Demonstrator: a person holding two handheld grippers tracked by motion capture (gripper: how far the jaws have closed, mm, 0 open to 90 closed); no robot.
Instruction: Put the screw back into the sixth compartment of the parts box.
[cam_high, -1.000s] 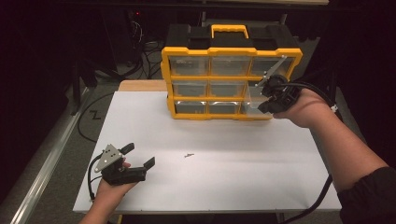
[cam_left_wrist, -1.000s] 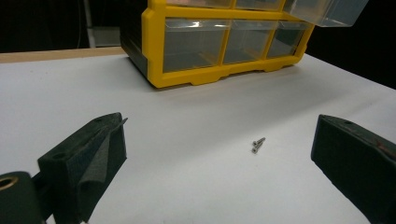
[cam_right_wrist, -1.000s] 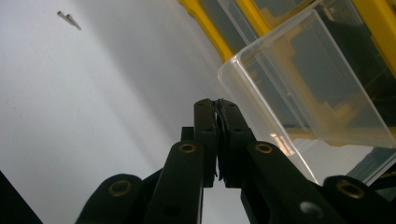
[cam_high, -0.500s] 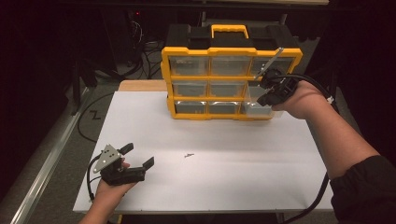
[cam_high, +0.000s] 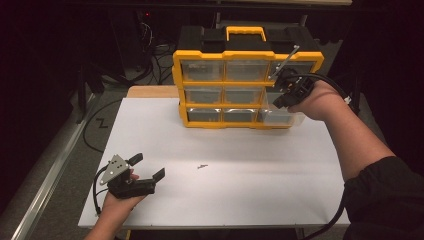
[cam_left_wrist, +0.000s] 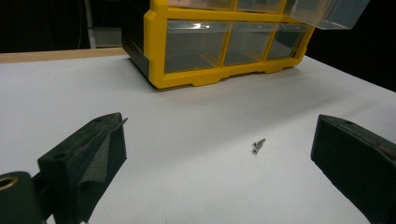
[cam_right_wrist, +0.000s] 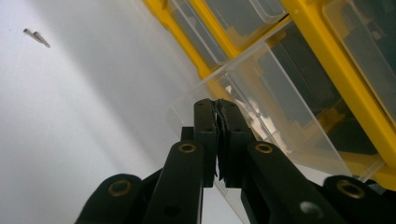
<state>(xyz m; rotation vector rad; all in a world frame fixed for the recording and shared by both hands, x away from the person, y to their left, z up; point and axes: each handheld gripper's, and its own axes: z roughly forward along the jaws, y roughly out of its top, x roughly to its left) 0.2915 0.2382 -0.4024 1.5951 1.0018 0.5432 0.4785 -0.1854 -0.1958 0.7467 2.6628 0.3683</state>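
Note:
A yellow drawer cabinet (cam_high: 225, 52) with clear drawers stands at the back of the white table (cam_high: 250, 200). Its middle right clear drawer (cam_high: 286, 118) sticks out of the frame. My right gripper (cam_high: 278, 95) is shut on that drawer's front lip; in the right gripper view the jaws (cam_right_wrist: 217, 105) meet at the drawer's rim (cam_right_wrist: 280, 116). Two small screws (cam_high: 202, 166) lie on the table's middle. My left gripper (cam_high: 149, 165) rests at the front left, open, its jaws wide apart with the screws (cam_left_wrist: 258, 145) lying ahead of them.
The cabinet has a black top with a yellow carry handle (cam_high: 245, 33). A wooden board (cam_high: 150, 92) shows behind the table's left rear corner. Cables lie on the floor to the left. The table's front edge runs just under my left hand.
My right hand has shifted a little to the left along the cabinet's front, still shut on the drawer. The left gripper and the screws have not moved.

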